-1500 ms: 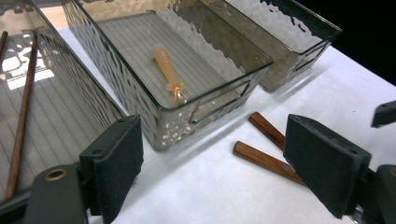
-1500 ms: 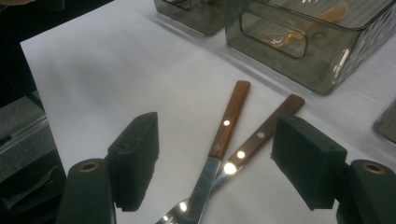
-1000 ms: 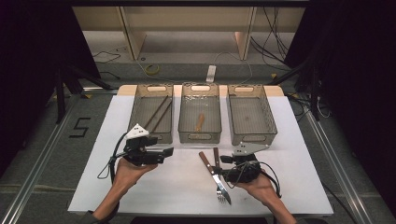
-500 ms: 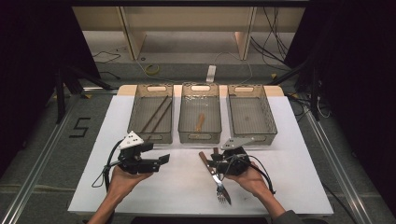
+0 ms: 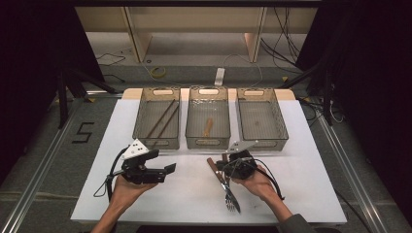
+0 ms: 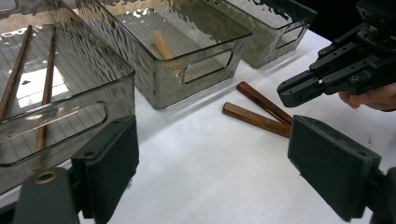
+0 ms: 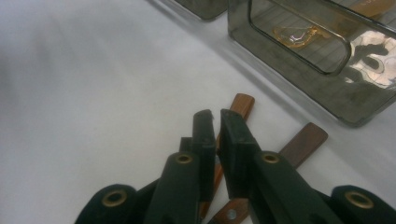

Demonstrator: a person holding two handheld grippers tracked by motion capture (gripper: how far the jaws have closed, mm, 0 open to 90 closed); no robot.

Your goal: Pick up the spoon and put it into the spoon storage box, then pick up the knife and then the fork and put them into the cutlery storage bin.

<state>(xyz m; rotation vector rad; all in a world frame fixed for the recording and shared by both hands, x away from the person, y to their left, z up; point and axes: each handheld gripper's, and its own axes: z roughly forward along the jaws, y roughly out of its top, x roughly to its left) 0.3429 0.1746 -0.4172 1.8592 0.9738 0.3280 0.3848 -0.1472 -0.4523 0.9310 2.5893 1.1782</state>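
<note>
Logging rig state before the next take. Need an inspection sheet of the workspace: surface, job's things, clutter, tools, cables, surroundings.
Surface: white table, no spills seen.
Job's things: three clear bins in a row; left bin holds two chopsticks, middle bin a light wooden utensil, right bin nothing seen. Two wooden-handled utensils, one a fork, lie crossed in front of the middle bin.
Clutter: nothing seen.
Tools: left tool wide open, aimed toward the handles; right tool jaws nearly closed over one wooden handle; grip unclear.
Cables: one trails from each tool; the left tool's cable loops off the table edge.
Surroundings: floor cables, a power strip, a taped "5".
</note>
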